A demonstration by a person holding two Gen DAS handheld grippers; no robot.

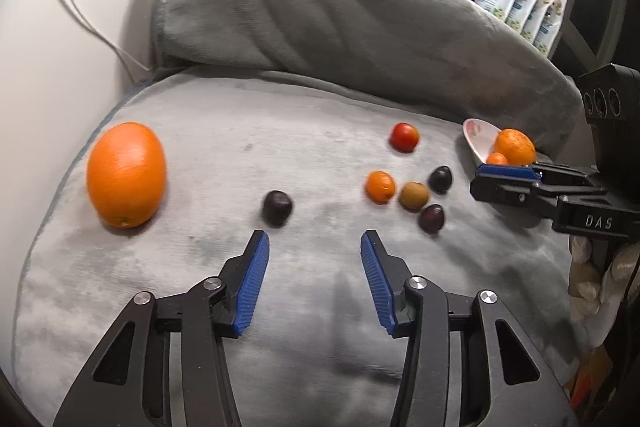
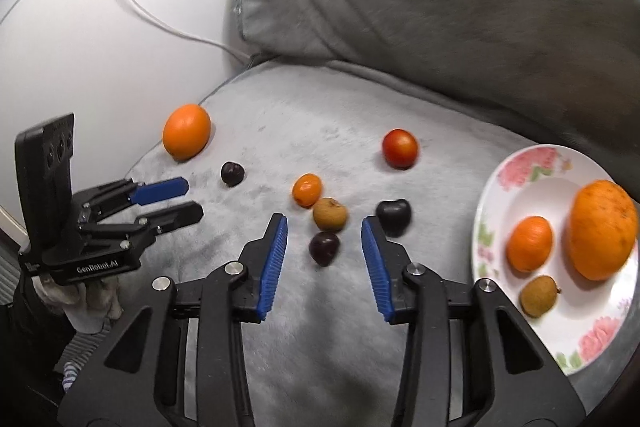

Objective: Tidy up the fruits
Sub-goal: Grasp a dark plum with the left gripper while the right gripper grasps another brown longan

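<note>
Loose fruit lies on a grey cushion [image 2: 320, 131]. A large orange [image 1: 126, 174] is at the left, a dark cherry [image 1: 277, 207] just beyond my open left gripper [image 1: 315, 243]. A red tomato [image 2: 400, 148], a kumquat [image 2: 307, 189], a brown longan [image 2: 329, 213] and two dark cherries [image 2: 324, 247] [image 2: 393, 212] cluster ahead of my open right gripper [image 2: 324, 227]. The flowered plate [image 2: 520, 167] at the right holds a mandarin [image 2: 603, 235], a kumquat [image 2: 529, 244] and a longan [image 2: 538, 295]. Both grippers are empty.
A folded grey blanket [image 1: 320, 11] rises behind the cushion. A white wall with cables [image 1: 80, 15] is at the left. Refill pouches [image 1: 520, 3] stand at the back right. The left gripper also shows in the right wrist view [image 2: 192, 197].
</note>
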